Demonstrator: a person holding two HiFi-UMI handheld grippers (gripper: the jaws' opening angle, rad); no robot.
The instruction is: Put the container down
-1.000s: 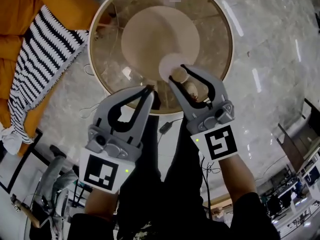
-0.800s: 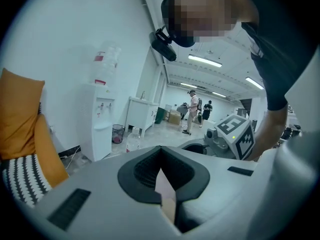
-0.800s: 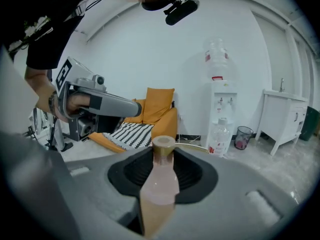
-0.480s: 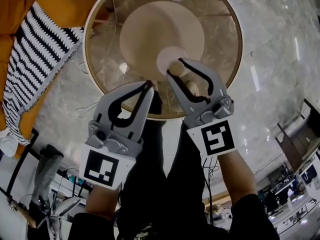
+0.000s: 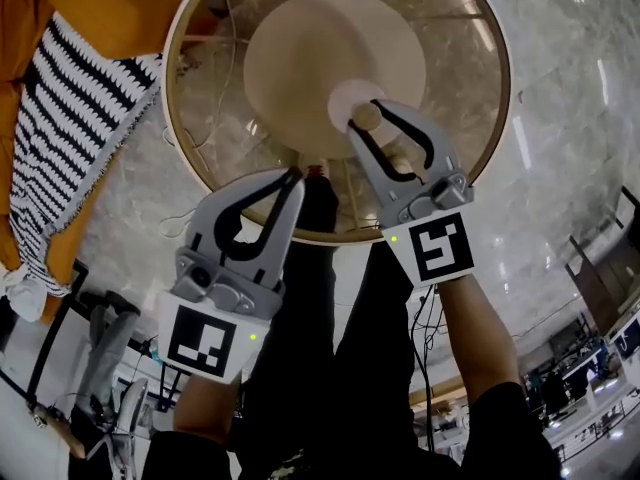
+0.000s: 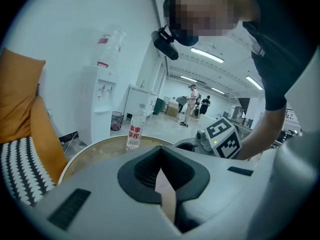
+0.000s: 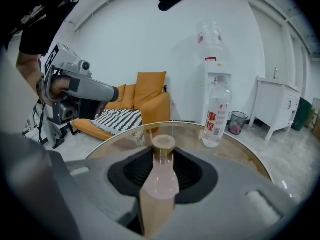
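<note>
My right gripper (image 5: 370,120) is shut on the container (image 5: 399,160), a small bottle with pale pinkish contents and a tan cap. It hangs over the near half of a round glass table (image 5: 497,98). In the right gripper view the container (image 7: 161,181) stands upright between the jaws, its cap above the tips of my right gripper (image 7: 162,156). My left gripper (image 5: 295,175) is at the table's near edge, to the left, shut with nothing in it. The left gripper view shows my left gripper (image 6: 161,151) with its jaws meeting.
A clear water bottle (image 7: 215,115) with a red label stands on the far side of the table. An orange sofa with a striped blanket (image 5: 70,138) lies to the left. A water dispenser (image 7: 217,81), a bin (image 7: 238,120) and a white cabinet (image 7: 280,106) line the wall.
My right gripper has moved a little forward and to the right over the table, still with the container in it. The left gripper has hardly moved.
</note>
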